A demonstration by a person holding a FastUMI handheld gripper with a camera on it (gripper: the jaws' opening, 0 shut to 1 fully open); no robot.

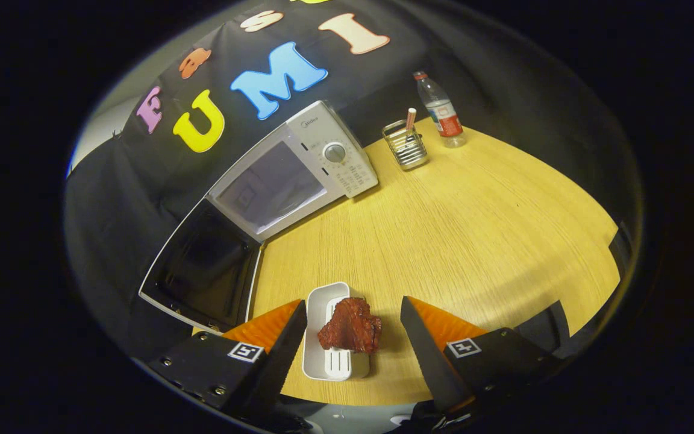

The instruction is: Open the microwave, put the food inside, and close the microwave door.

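A white microwave (317,157) stands at the back of the wooden table (455,229), its door (205,268) swung wide open toward me with the dark inner pane facing up. A reddish-brown piece of meat (351,326) rests on a white slotted tray (330,337) near the table's front edge. My gripper (353,313) is open, its two fingers spread either side of the tray and meat, touching neither. The meat lies between the fingers.
A wire holder (406,146) with a pinkish stick in it and a clear water bottle (441,111) with a red label stand at the back, right of the microwave. Bare tabletop stretches to the right of the tray.
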